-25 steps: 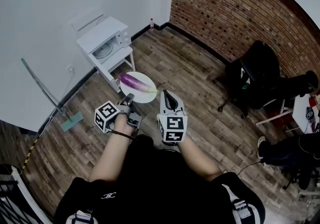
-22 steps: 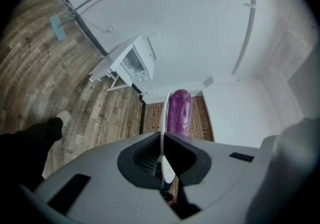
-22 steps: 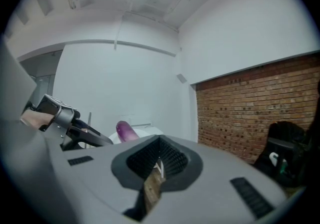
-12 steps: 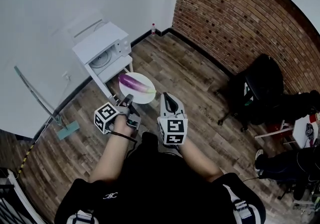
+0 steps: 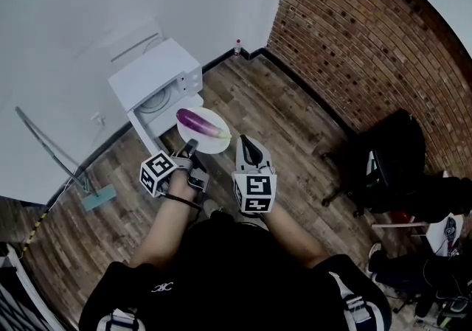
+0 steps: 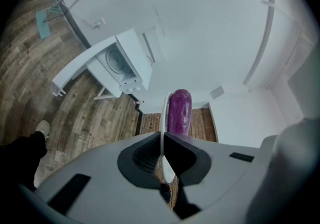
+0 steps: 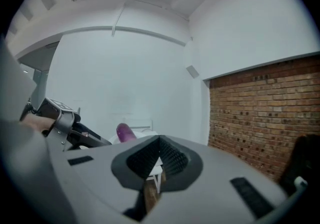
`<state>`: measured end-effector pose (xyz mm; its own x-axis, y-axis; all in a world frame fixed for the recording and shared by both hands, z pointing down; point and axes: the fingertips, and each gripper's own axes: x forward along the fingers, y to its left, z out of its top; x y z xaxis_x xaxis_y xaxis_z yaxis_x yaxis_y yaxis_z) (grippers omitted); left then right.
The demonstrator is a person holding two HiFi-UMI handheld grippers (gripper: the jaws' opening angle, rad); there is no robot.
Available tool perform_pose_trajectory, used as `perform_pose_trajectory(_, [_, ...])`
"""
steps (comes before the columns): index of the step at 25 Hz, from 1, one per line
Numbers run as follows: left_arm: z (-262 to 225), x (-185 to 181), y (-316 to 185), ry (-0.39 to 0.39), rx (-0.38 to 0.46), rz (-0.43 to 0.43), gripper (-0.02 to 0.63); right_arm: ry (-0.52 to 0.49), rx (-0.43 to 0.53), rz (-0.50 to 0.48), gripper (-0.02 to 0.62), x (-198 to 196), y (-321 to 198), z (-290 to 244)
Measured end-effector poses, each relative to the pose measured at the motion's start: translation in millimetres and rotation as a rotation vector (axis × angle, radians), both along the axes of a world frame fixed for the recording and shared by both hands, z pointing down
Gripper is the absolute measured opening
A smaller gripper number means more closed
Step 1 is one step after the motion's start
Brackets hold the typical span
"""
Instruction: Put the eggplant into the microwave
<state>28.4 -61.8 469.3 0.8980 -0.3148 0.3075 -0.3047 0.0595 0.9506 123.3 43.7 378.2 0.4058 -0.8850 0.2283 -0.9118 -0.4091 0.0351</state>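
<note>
A purple eggplant (image 5: 199, 123) lies on a white plate (image 5: 216, 145) held out in front of me. My left gripper (image 5: 189, 147) is shut on the plate's near rim. In the left gripper view the rim (image 6: 164, 113) runs edge-on between the jaws of the left gripper (image 6: 162, 137), with the eggplant (image 6: 179, 111) just beyond. My right gripper (image 5: 246, 142) hovers beside the plate on its right, jaws closed and empty. The white microwave (image 5: 158, 80) stands on a low stand by the wall, a little beyond the plate. In the right gripper view the eggplant (image 7: 123, 131) shows left of the right gripper (image 7: 160, 140).
A white stand (image 5: 156, 120) carries the microwave. A long-handled mop (image 5: 94, 194) leans against the wall at the left. A small bottle (image 5: 237, 46) sits in the corner by the brick wall (image 5: 354, 35). A black office chair (image 5: 391, 156) stands at the right on the wooden floor.
Both grippers and the plate with the eggplant have travelled towards the microwave, which now stands closer to the plate. The chair has slid further right and down in view.
</note>
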Motion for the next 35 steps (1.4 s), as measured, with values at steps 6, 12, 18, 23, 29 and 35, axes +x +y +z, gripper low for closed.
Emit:
perform_pose_trajectory(6, [8.1, 27.6, -52.1, 0.003, -0.006, -0.010, 0.017, 0.008, -0.017, -0.027, 0.012, 29.7, -60.7, 6.4])
perform_pose_trajectory(12, [17.3, 40.6, -85.7, -0.003, -0.023, -0.026, 0.017, 0.009, -0.039, -0.063, 0.012, 41.5, -101.7, 12.4])
perform_pose_trajectory(18, [28.9, 39.7, -107.3, -0.009, -0.020, -0.078, 0.017, -0.014, -0.050, -0.129, 0.012, 45.8, -134.6, 24.2])
perform_pose_trajectory(23, [39.0, 36.0, -122.7, -0.017, -0.031, -0.172, 0.017, -0.027, -0.044, -0.256, 0.012, 44.4, -171.8, 29.6])
perform_pose_trajectory(29, [52.2, 40.5, -141.4, -0.049, 0.000, -0.330, 0.017, -0.047, -0.043, -0.430, 0.012, 56.5, -214.1, 38.6])
perform_pose_trajectory(35, [80.8, 45.5, -146.6, -0.053, -0.067, -0.543, 0.017, -0.062, -0.072, -0.585, 0.012, 83.7, -251.4, 50.7])
